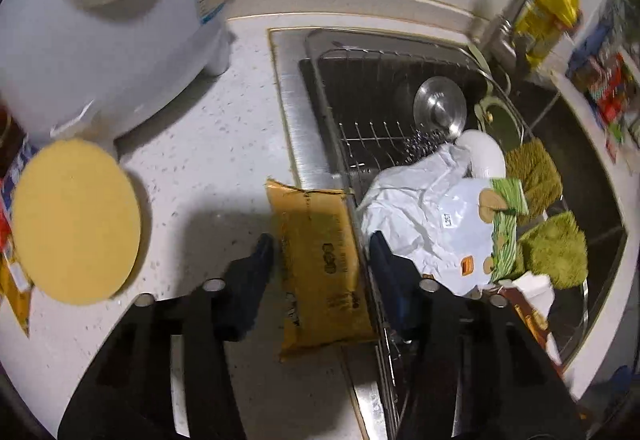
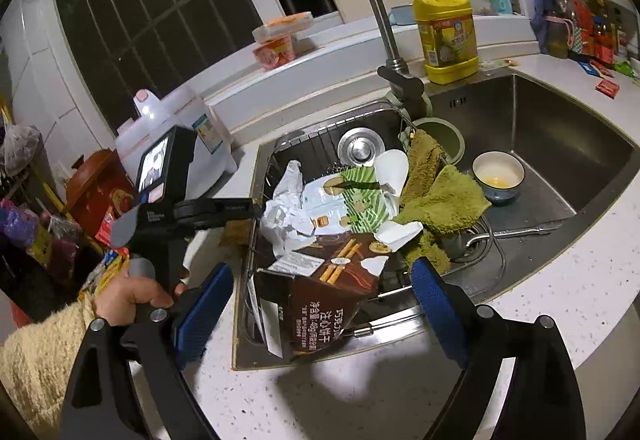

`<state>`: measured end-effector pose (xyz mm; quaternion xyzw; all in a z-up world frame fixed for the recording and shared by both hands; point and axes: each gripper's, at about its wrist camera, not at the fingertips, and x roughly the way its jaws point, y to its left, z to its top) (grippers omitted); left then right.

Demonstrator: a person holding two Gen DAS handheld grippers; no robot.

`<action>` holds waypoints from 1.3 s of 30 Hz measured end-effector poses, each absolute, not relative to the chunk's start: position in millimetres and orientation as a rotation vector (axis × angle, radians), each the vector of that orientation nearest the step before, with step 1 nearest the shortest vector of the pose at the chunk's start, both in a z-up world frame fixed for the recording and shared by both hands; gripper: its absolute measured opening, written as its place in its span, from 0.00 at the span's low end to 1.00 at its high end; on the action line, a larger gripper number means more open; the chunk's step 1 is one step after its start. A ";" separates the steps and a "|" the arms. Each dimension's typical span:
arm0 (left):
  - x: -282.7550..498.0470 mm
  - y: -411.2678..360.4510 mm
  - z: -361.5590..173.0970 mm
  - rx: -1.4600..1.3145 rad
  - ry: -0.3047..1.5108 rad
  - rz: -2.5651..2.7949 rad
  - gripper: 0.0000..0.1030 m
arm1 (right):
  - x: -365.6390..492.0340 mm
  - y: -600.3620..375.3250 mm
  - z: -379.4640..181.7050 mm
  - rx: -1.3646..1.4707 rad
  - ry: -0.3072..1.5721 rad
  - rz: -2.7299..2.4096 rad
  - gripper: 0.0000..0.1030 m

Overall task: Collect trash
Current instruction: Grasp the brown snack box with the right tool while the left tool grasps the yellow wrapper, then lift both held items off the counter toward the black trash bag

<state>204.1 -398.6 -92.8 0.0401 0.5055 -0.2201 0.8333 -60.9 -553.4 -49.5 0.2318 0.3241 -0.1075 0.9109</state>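
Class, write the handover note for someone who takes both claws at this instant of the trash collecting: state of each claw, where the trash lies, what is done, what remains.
Left claw: half open, straddling the yellow-brown packet on the counter at the sink edge; I cannot tell if the pads press it.
Right claw: open, empty, over the brown snack box.
Trash: brown box, white wrapper and green-striped pack lie piled in the wire rack in the sink.
Done: those pieces are gathered in the rack.
Left: grip the packet and put it with the pile.
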 end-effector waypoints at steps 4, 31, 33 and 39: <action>206.1 -394.3 -76.7 0.023 1.015 -0.487 0.56 | -58.4 -556.1 -50.8 0.474 0.673 -0.232 0.87; 222.4 -453.8 -36.5 0.292 1.019 -0.818 0.02 | -33.9 -532.2 -72.9 0.446 0.729 -0.247 0.84; 212.7 -436.4 -10.8 0.249 0.966 -0.858 0.02 | -39.6 -531.6 -60.3 0.453 0.699 -0.237 0.84; 157.1 -368.0 65.1 0.166 0.793 -0.998 0.02 | -65.1 -521.5 0.0 0.426 0.584 -0.174 0.84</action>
